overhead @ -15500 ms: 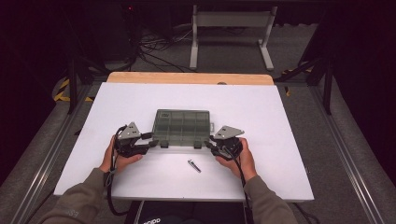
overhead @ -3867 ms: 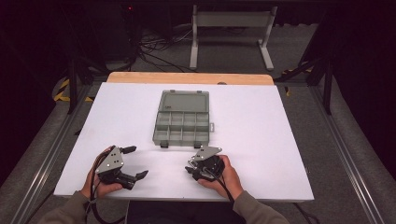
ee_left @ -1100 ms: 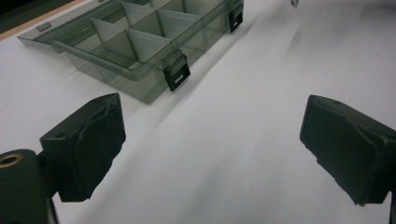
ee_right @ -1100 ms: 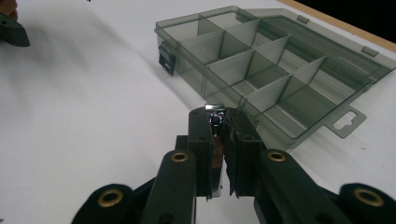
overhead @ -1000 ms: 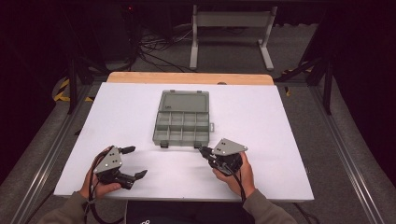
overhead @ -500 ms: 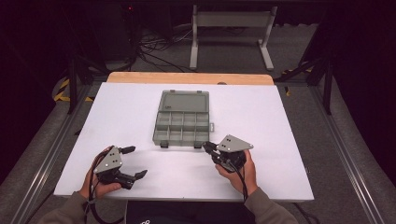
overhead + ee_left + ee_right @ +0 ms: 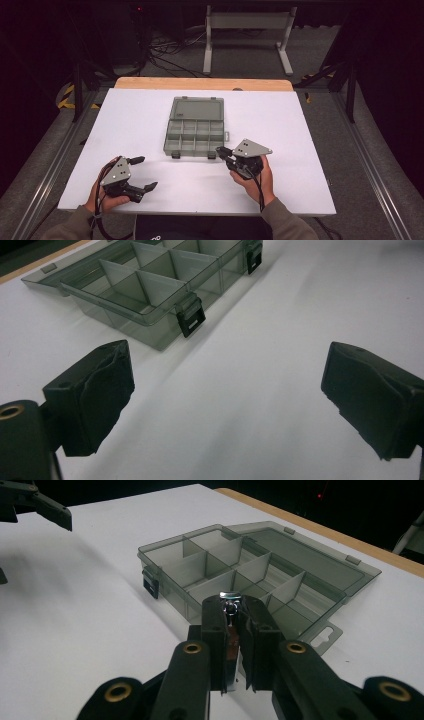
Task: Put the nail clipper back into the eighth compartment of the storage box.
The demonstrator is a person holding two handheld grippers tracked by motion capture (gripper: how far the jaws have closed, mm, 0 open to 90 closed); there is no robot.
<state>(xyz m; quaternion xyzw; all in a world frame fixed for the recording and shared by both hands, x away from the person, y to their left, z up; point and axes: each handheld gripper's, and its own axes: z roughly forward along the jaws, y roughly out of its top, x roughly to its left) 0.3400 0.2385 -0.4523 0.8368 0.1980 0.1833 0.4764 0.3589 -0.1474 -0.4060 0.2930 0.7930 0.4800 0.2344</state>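
**Right gripper clamped on a small metal part**

We had the right gripper [image 7: 222, 151] pinching a small metal part [image 7: 230, 602] beside the organizer box's [image 7: 195, 132] near-right corner, mid-table [image 7: 300, 150]. Left gripper [image 7: 145, 174] sat released by the table's near-left edge.

A white table [image 7: 150, 120] has a wooden strip [image 7: 200, 83] along its far edge; beyond it a grey metal stand [image 7: 247, 30] sits on the dark floor beside tangled cables [image 7: 165, 50]; yellow-black tape, perhaps, marks the floor at left [image 7: 65, 97].
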